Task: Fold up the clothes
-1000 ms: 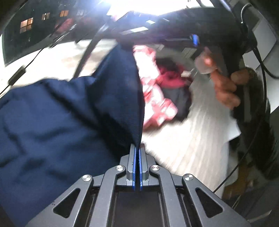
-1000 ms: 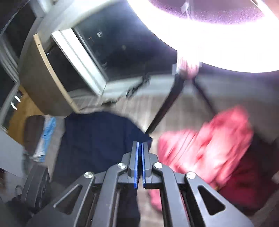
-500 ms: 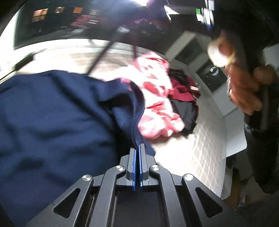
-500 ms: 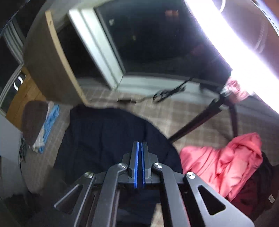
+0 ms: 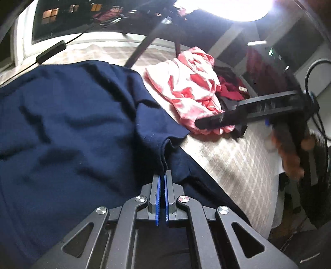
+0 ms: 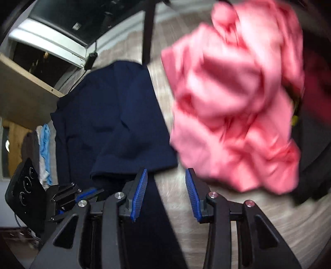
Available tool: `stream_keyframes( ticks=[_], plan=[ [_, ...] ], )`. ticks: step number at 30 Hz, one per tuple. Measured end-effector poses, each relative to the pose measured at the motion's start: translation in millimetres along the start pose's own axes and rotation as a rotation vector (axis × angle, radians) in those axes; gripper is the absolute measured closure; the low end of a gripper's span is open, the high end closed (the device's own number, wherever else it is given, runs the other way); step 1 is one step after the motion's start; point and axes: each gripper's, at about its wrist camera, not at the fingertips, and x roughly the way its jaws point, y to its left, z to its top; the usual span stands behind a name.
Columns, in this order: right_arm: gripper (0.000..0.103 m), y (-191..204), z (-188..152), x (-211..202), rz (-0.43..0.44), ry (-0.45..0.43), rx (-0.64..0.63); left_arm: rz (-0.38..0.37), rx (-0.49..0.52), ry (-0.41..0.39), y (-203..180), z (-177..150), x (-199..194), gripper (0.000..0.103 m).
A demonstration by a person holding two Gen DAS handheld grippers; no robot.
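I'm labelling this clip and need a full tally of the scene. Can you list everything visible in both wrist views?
navy garment: one, dark blue, spread on the checked surface, a fold pinched by the left gripper
pink garment: one, pink, crumpled to the right of the navy garment
dark red clothing: one heap, maroon and black, behind the pink garment
checked surface: one, beige, under all the clothes
tripod leg: one seen clearly, black, at the far edge
window: one, dark, behind the surface
left gripper: fingers closed on the navy fold
right gripper: fingers apart, empty, over the surface
hand: one, blurred, on the right gripper's handle
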Motion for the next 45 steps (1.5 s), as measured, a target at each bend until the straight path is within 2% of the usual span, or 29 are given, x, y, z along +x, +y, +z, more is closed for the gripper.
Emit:
stream_keyframes(
  ticks=[3,7,10,12,13,16,18,20,23,25,29,33,38,43,44,45],
  plan=[
    [0.065,-8.1,-6.5,15.1,0.073,0.021,0.090,-0.003,0.001,0.001,-0.8,-0.6,0.6,0.102],
    [0.065,-17.7,-2.3,13.6,0.090,-0.038,0.194,0.001,0.009,0.001,-1.9,-2.1,-0.3,0.102],
    [0.065,-13.5,5.3,14.7,0.066,-0.039,0.190,0.002,0.019,0.007,-4.5,-3.0,1.1,0.102],
    [0.065,-11.2,4.8,14.4,0.083,-0.030,0.206,0.006,0.030,0.010,-7.0,-3.8,1.8,0.102],
    [0.065,-11.9,5.4,11.2,0.121,-0.024,0.218,0.010,0.037,0.011,-8.2,-4.2,1.9,0.102],
    [0.065,-13.5,3.5,4.9,0.094,-0.056,0.227,0.016,0.051,0.019,-10.0,-5.7,3.5,0.102],
    [0.065,-21.9,1.2,4.0,0.143,-0.049,0.276,0.020,0.054,0.024,-9.8,-6.4,4.4,0.102],
    [0.065,-27.7,-0.9,1.5,0.138,-0.061,0.304,0.018,0.055,0.026,-9.7,-7.3,5.2,0.102],
    [0.065,-31.5,-0.1,5.5,0.175,-0.049,0.338,0.014,0.057,0.029,-9.8,-8.6,6.4,0.102],
    [0.065,-28.2,0.6,9.3,0.162,-0.046,0.332,0.011,0.058,0.031,-9.8,-9.5,7.1,0.102],
    [0.065,-35.5,2.2,10.4,0.200,-0.073,0.425,0.015,0.074,0.033,-9.7,-15.3,8.8,0.102],
    [0.064,-41.8,4.7,0.2,0.176,-0.108,0.430,-0.003,0.068,0.030,-2.9,-22.2,11.8,0.101],
    [0.063,-26.0,11.3,13.9,0.145,-0.048,0.390,-0.009,0.074,0.033,-0.5,-25.0,15.3,0.102],
    [0.062,-12.3,15.9,17.2,0.093,-0.074,0.321,-0.010,0.083,0.037,-0.3,-26.1,16.5,0.102],
    [0.066,-8.9,17.6,18.5,0.086,-0.082,0.296,-0.013,0.079,0.037,0.1,-26.0,16.8,0.102],
    [0.091,-5.5,19.4,19.8,0.079,-0.089,0.272,-0.015,0.074,0.037,0.6,-25.9,17.0,0.102]
  ],
)
